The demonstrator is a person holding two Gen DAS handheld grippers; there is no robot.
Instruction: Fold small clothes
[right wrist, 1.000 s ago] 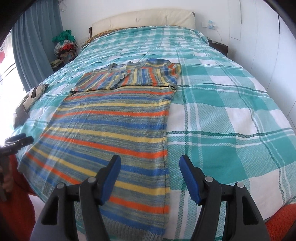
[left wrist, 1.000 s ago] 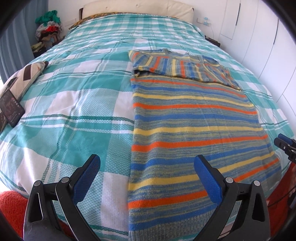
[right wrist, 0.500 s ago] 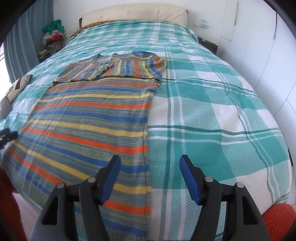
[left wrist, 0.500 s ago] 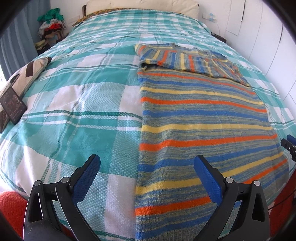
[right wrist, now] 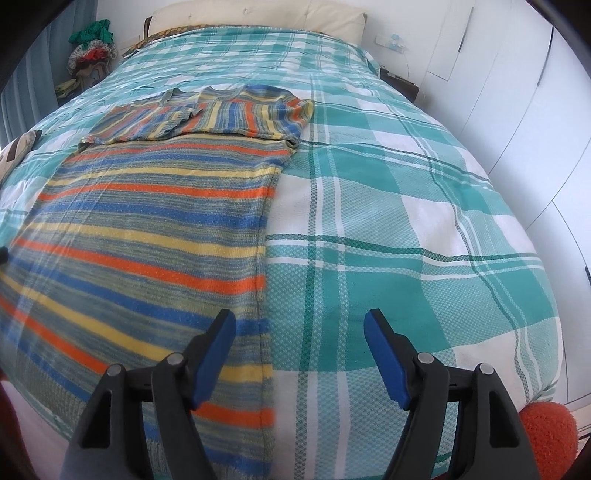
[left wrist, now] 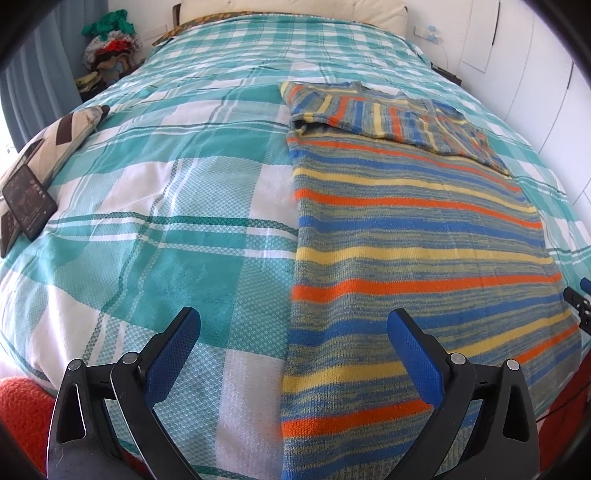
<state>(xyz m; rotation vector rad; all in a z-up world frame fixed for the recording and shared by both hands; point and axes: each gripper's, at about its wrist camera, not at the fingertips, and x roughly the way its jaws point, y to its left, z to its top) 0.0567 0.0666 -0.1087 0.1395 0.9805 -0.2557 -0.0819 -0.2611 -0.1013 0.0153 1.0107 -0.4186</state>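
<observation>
Partly out of frame: sweater (left wrist: 417, 266) hem.

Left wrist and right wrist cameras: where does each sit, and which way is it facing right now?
Left wrist: at the bed's foot, over the striped sweater's left edge, facing the headboard; the open left hand-held gripper shows.
Right wrist: at the foot, over the sweater's right edge, facing the headboard; the open right hand-held gripper shows.
Shared: the sweater, its sleeves folded in, and the plaid bedspread.
</observation>
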